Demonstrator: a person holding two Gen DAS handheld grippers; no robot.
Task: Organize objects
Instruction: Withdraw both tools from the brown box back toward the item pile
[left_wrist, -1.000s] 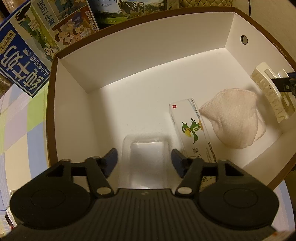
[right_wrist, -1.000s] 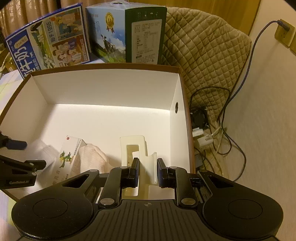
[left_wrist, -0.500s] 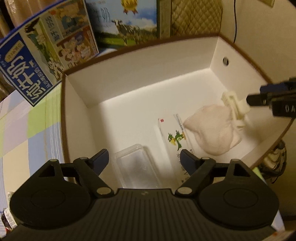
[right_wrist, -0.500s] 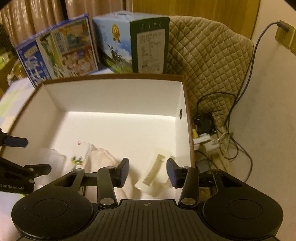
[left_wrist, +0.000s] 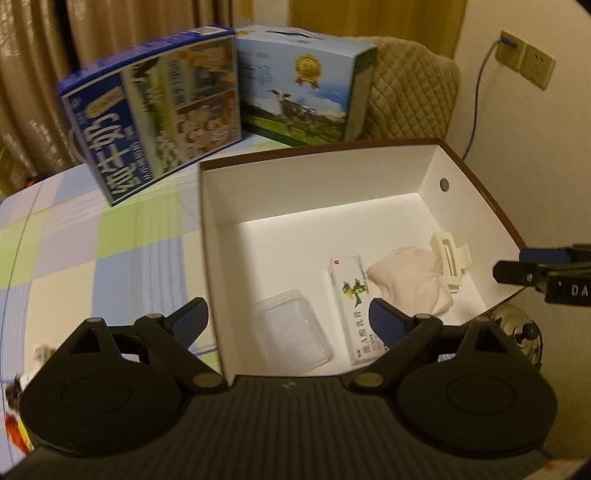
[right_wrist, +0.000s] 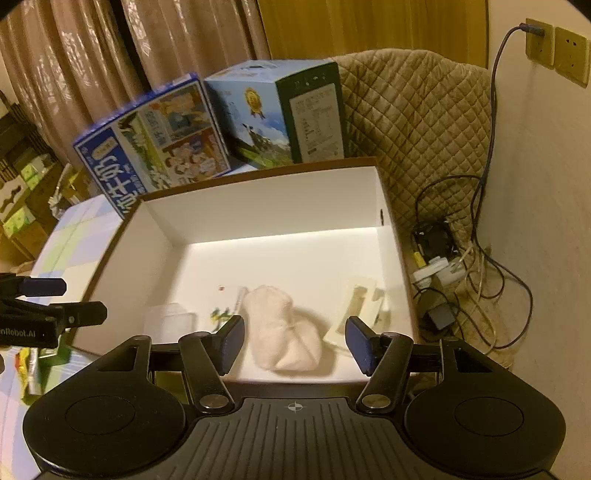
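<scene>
A white box with a brown rim (left_wrist: 314, 173) (right_wrist: 266, 206) holds four things along its near side: a clear plastic container (left_wrist: 291, 334) (right_wrist: 170, 325), a white carton with a green bird (left_wrist: 351, 306) (right_wrist: 223, 314), a pale pink cloth bundle (left_wrist: 410, 284) (right_wrist: 284, 332) and a cream hair clip (left_wrist: 448, 256) (right_wrist: 360, 306). My left gripper (left_wrist: 288, 319) hangs open above the box's near left corner, holding nothing. My right gripper (right_wrist: 293, 341) is open above the near rim, over the cloth, also holding nothing.
Two milk cartons stand behind the box: a blue one (left_wrist: 155, 110) (right_wrist: 155, 144) and a cow-print one (left_wrist: 306, 96) (right_wrist: 280, 110). A checked tablecloth (left_wrist: 92, 251) lies to the left. A quilted chair (right_wrist: 417, 125), cables and a power strip (right_wrist: 443, 273) are on the right by the wall.
The right gripper opened and let go of the hair clip, which now lies in the box. Both grippers pulled back and up from the box; the left one opened wider.
</scene>
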